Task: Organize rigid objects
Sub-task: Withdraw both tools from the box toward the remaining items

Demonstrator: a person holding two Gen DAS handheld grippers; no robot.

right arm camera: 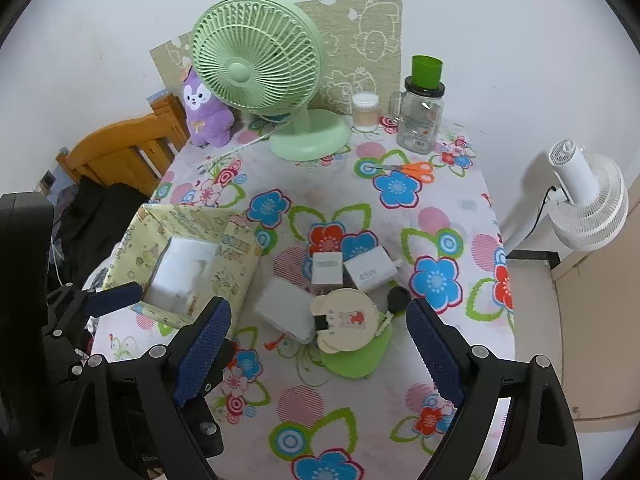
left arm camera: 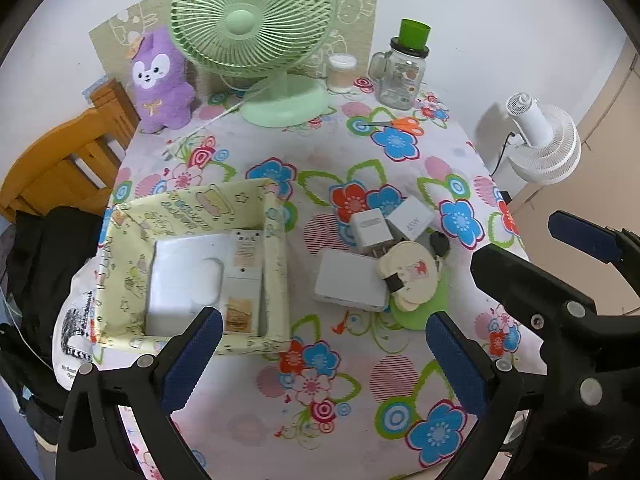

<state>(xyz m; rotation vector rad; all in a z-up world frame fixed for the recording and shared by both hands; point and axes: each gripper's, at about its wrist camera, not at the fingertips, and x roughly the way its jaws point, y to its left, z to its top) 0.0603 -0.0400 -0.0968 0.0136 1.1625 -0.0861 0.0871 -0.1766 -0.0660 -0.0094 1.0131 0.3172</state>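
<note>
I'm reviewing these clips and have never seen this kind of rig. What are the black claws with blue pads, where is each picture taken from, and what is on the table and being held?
There is no robot. A person holds a two-finger gripper in each hand, and each carries a fisheye camera looking along its fingers. One picture comes from the left gripper, the other from the right gripper; each also catches the other gripper at its edge. Both stand open above the flowered tablecloth and hold nothing. On the table: a yellow fabric basket with a white box inside, two white chargers, a flat white box, a round cream item, a green fan, a purple plush, a glass jar and scissors.
</note>
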